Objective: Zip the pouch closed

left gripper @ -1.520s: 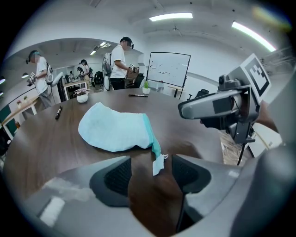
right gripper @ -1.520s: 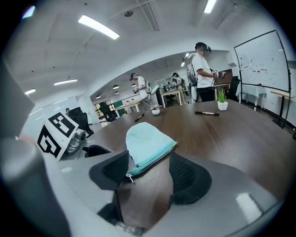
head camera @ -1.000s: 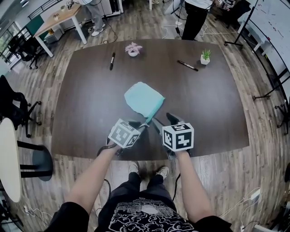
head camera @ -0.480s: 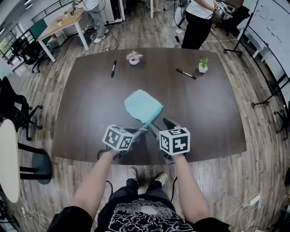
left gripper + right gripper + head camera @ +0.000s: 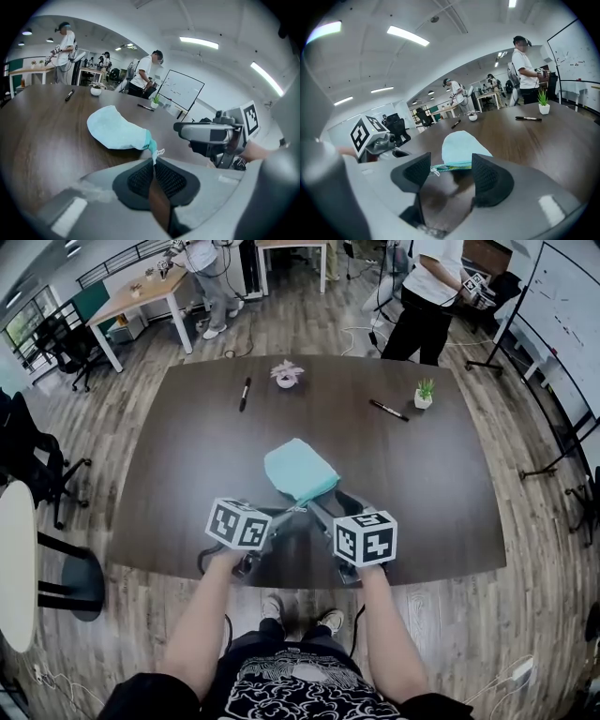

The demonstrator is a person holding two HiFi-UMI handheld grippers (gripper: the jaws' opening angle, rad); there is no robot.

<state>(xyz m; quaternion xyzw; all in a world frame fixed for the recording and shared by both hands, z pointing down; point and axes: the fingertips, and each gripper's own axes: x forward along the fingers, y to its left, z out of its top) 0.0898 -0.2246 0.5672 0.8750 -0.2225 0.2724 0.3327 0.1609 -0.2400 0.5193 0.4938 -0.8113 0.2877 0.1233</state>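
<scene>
A light teal pouch (image 5: 300,471) lies mid-table, its zipper edge (image 5: 452,167) facing me. My left gripper (image 5: 153,161) has just been closing and is now shut on the teal corner at the zipper's end, which is pinched between its pads. The small white zipper pull (image 5: 161,152) hangs free just beside that pinch. My right gripper (image 5: 451,164) is open just to the right, its pads on either side of the zipper edge without touching it. In the head view the left gripper (image 5: 296,510) and right gripper (image 5: 330,505) meet at the pouch's near end.
The dark table (image 5: 441,484) also holds two black markers (image 5: 245,393) (image 5: 388,410), a green potted plant (image 5: 426,392) and a pink plant in a white pot (image 5: 286,374) near the far edge. People (image 5: 427,296) stand beyond it. Office chairs (image 5: 28,456) stand at the left.
The left gripper has rolled and risen a little while gripping the pouch's corner. The right gripper has risen slightly too and stays open.
</scene>
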